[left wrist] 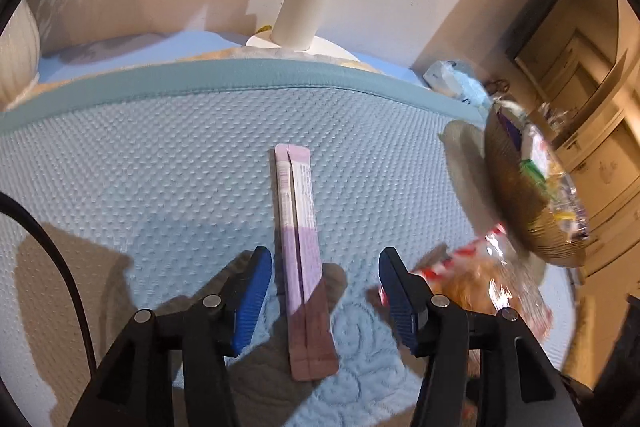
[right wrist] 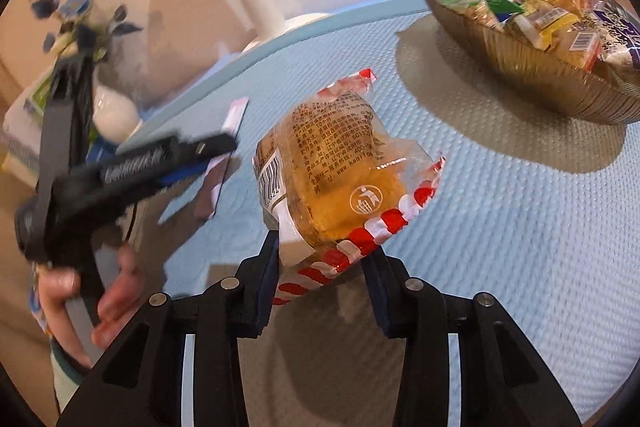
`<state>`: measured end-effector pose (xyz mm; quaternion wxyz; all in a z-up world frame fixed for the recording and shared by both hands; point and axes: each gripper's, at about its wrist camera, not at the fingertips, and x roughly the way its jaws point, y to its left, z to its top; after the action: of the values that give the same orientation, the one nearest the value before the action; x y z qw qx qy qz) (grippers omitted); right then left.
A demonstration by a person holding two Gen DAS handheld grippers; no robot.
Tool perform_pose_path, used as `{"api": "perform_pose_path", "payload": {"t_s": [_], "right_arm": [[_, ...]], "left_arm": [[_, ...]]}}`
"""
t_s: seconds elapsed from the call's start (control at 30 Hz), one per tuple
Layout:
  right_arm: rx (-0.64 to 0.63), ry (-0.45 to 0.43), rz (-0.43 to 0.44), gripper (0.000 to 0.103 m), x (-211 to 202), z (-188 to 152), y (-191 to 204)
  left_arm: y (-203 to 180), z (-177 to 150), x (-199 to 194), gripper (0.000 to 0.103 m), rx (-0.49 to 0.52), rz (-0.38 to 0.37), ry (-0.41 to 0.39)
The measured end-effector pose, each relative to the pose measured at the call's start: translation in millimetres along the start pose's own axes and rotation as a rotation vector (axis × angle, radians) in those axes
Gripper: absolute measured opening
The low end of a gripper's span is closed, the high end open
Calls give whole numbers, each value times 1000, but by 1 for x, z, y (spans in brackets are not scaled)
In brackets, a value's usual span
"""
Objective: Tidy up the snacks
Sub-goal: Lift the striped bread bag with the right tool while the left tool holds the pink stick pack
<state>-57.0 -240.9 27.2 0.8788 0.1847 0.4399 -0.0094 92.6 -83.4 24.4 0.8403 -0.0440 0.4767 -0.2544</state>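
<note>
A long purple stick packet lies flat on the light blue textured mat, pointing away from me. My left gripper is open, its blue pads on either side of the packet's near half, not touching it. My right gripper is shut on a wrapped yellow cake in a clear red-and-white striped wrapper, held above the mat. The cake shows blurred in the left wrist view. A woven basket full of snack packs stands at the far right. The left gripper shows in the right wrist view, over the purple packet.
A white lamp post and round base stand behind the mat's teal edge. A white vase with blue flowers and boxes sit at the far left. Wooden cabinets are to the right. A wall rises behind.
</note>
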Motion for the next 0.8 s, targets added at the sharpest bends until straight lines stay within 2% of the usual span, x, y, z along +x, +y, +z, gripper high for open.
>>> {"api": "perform_pose_path", "payload": {"t_s": [0.07,0.1,0.13,0.23,0.3,0.4,0.53,0.67,0.8], "right_arm": [[-12,21,15,40,2,-1,-1],[-24,30,18,40,2,-2,-1],[-48,42,27,40,2,-2,-3],[-104,90,63,47,2,-2,-8],[-154,123,95,54,-1,-4,-11],[-227,122,50,55,-10,-10,-13],[-277,98,11,57,-25,-7,-21],[-279,40,11,78,-40,8,-23],[-304,8,26,80,-47,22,-19]], "left_arm": [[-8,-1,4,44,40,77,1],[-12,-2,5,25,60,123,-7],[-12,-3,5,17,72,145,-9],[-3,-6,-1,17,51,121,-17],[3,-12,-12,17,43,148,-46],[9,-20,-28,17,50,174,-76],[26,-30,-44,17,19,192,-104],[40,-39,-42,17,-39,175,-107],[46,-40,-45,17,-49,138,-129]]}}
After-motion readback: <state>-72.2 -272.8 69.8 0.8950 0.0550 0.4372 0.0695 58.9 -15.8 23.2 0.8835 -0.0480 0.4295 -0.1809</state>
